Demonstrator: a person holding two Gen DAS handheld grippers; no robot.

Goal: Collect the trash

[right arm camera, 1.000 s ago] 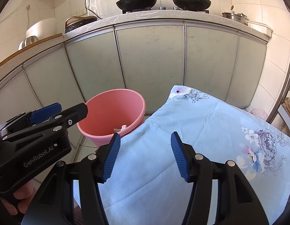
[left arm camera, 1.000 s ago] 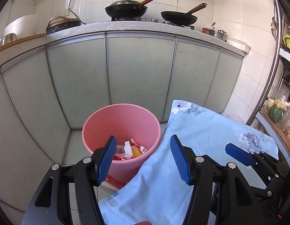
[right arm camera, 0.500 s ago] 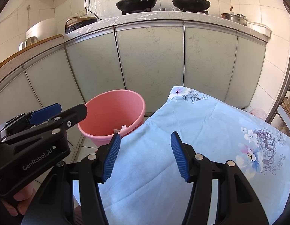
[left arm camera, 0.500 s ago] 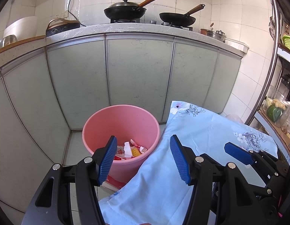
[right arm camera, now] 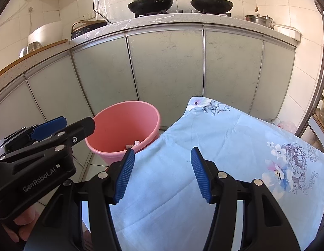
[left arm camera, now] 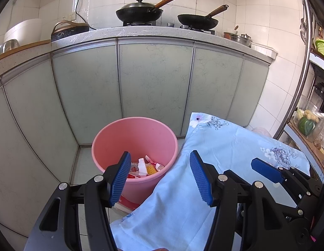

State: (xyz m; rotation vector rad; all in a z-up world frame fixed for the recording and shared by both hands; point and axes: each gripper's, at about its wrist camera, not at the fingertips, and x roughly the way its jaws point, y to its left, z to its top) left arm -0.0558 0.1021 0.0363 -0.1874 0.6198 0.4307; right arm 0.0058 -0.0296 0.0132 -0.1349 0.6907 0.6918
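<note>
I hold both grippers out over the cloth, each pointing downward toward the cabinets. My left gripper [left arm camera: 160, 177] stands with its jaws apart and nothing between the pads; through the gap I look into the bin [left arm camera: 134, 146]. My right gripper [right arm camera: 162, 173] has its jaws just as far apart and is also empty, hanging over the cloth [right arm camera: 214, 156].

The bin sits on the floor at about eleven o'clock from the right gripper, touching the cloth's edge, with the cabinets behind it. Trash [left arm camera: 145, 167] lies in its bottom: wrappers in red, white and yellow, too small to name.

I judge the collecting to be largely done. The cloth shows bare wherever I can see it, and no loose scrap lies on the visible floor tiles. Whether anything remains outside these views I cannot tell.

The only writing I can read is "GenRobot.AI", printed on the side of the left gripper in the right view. The wrappers' print is not legible.
</note>
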